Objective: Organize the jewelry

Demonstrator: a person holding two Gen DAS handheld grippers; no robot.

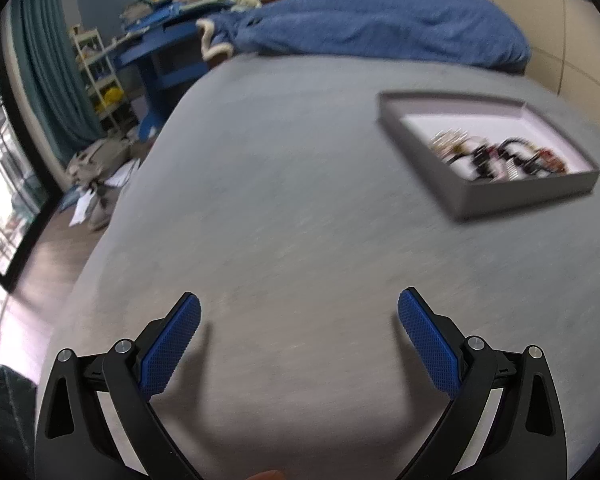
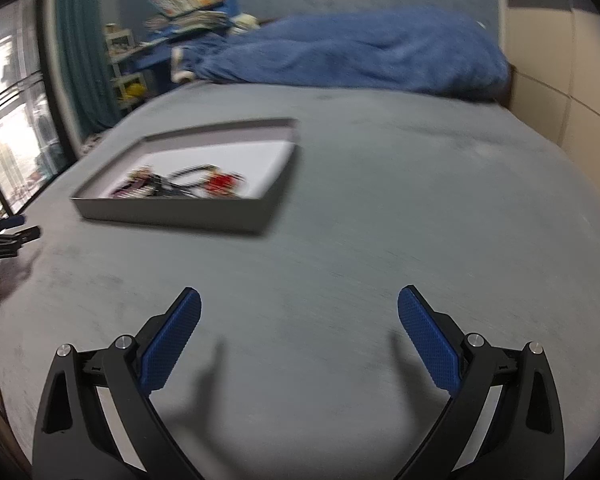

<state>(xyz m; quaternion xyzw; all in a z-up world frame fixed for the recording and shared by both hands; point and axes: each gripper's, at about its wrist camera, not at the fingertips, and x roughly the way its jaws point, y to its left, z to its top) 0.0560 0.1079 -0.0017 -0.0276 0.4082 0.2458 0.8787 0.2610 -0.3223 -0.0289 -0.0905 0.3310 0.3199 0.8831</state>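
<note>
Left gripper: jaws spread wide, nothing between the blue pads, hovering above bare grey bed sheet. Right gripper: same, apart and empty. Jewelry, a blurred tangle of dark, gold and red pieces, lies in a shallow grey tray with white floor, well ahead of both tools. Nothing between grippers and tray. Blue blanket bunched at far end; cluttered blue desk and shelf beyond.
</note>
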